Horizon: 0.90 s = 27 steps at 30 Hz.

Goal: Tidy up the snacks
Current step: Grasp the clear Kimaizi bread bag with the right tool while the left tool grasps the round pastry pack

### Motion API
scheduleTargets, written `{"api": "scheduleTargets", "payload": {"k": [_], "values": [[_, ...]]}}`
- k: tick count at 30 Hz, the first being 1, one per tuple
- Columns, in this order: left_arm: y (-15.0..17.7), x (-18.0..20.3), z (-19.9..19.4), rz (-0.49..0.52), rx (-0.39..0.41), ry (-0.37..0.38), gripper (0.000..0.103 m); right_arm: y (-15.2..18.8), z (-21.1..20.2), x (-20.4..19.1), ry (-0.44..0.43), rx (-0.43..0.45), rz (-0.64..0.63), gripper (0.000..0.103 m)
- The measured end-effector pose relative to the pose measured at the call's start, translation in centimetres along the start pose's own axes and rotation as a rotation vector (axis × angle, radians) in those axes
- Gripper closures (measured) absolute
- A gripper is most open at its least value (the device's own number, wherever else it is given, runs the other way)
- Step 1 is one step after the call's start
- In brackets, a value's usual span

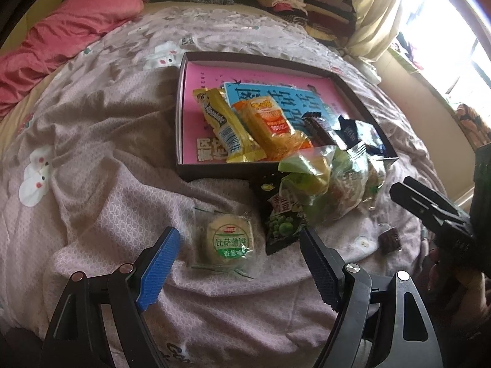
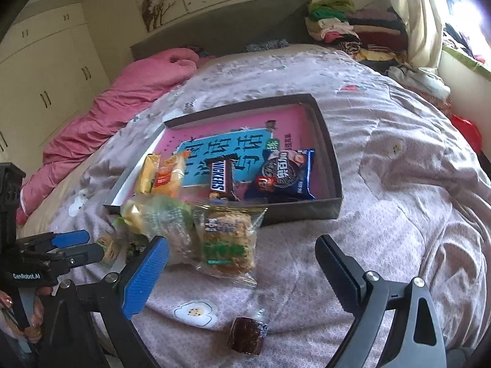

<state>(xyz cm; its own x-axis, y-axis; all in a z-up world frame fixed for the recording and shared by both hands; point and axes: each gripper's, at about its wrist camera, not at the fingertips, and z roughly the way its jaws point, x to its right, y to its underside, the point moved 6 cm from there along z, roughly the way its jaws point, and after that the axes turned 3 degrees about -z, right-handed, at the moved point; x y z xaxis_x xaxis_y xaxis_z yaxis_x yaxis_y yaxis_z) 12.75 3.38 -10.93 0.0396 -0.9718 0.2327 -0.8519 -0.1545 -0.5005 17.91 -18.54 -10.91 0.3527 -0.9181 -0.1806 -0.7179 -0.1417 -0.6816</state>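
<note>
Left gripper: jaws spread wide, nothing between the pads. One finger carries a blue ribbed pad, the other a dark serrated one; black frame with round metal rivets. Just ahead of the gap, on the bedspread, lies a round pale biscuit in clear crinkled film; green label band with Chinese characters. Beside it, touching or nearly so, a black-and-green pea packet with saw-tooth edges.

Right gripper: jaws likewise apart, holding nothing. Same build, blue textured pad on one side and black on the other. Between and slightly beyond the fingers sits a rough, grainy golden crisp bar in transparent wrap with green print, not legible. Left of it, a soft heap of clear and green bags, blurred. Near the lens, a small dark brown square sweet in clear wrap, well apart from the heap. The casing of the other gripper in this view reads "GenRobot.AI".

Beyond the heap: shallow dark cardboard box, rectangular, upright walls, pink floor with a blue panel of large Chinese characters. Inside it, along the near side:
- yellow foil bar, writing partly readable only
- orange-yellow packet
- brown bar marked "SNICKERS"
- blue glossy cookie pack with a dark sandwich cookie pictured.

Bedspread is mauve, creased, printed with white cartoon shapes. A rumpled pink quilt lies at the far left; folded clothes are stacked by the headboard.
</note>
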Motion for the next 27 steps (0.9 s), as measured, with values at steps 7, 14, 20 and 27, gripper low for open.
{"api": "scheduleTargets", "payload": {"k": [7, 14, 20, 27], "values": [[0.0, -0.6, 0.6, 0.001, -0.004, -0.017, 0.021, 0.7, 1.1, 0.4, 0.021, -0.042, 0.000, 0.007], [0.1, -1.1, 1.1, -0.016, -0.015, -0.012, 0.021, 0.7, 1.8, 0.5, 0.016, -0.051, 0.004, 0.010], [0.2, -1.2, 1.6, -0.025, -0.023, -0.006, 0.021, 0.6, 2.4, 0.3, 0.013, -0.053, -0.004, 0.020], [0.2, -1.1, 1.9, -0.024, -0.022, -0.009, 0.021, 0.4, 3.3, -0.4, 0.010, -0.053, -0.041, 0.032]]}}
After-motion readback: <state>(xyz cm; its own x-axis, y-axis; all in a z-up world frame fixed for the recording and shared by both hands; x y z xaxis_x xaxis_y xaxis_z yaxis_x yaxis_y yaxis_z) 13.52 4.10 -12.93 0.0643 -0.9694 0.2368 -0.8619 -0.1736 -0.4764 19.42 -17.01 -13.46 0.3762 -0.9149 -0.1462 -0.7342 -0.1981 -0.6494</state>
